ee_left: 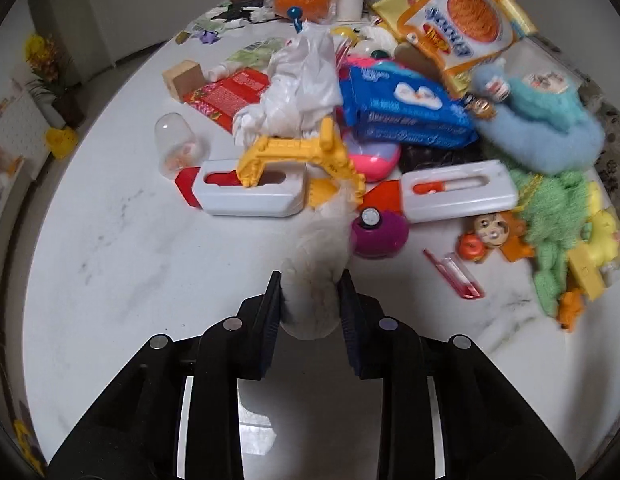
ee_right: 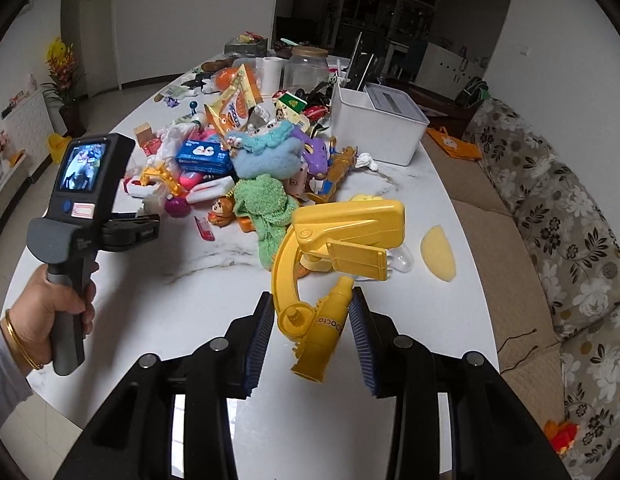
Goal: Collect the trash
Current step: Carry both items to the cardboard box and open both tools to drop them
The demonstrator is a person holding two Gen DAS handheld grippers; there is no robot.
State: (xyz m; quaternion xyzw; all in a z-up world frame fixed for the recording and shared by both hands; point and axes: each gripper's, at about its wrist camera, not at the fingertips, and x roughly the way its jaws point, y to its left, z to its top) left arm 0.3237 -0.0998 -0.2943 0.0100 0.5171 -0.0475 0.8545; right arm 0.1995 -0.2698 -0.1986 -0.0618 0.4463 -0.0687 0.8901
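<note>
On the left wrist view, the left gripper (ee_left: 310,280) pinches a crumpled white wad (ee_left: 316,280) just above the marble table (ee_left: 129,260), near the toy heap's edge. From the right wrist view, the right gripper (ee_right: 310,300) clamps a yellow toy (ee_right: 330,248) over the table, a white bin (ee_right: 374,132) standing beyond the pile.

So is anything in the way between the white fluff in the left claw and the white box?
Yes. The left claw pinches the white fluff, and the heap of toys and wrappers lies on the table between it and the white box. Carrying it over the heap would probably work.
</note>
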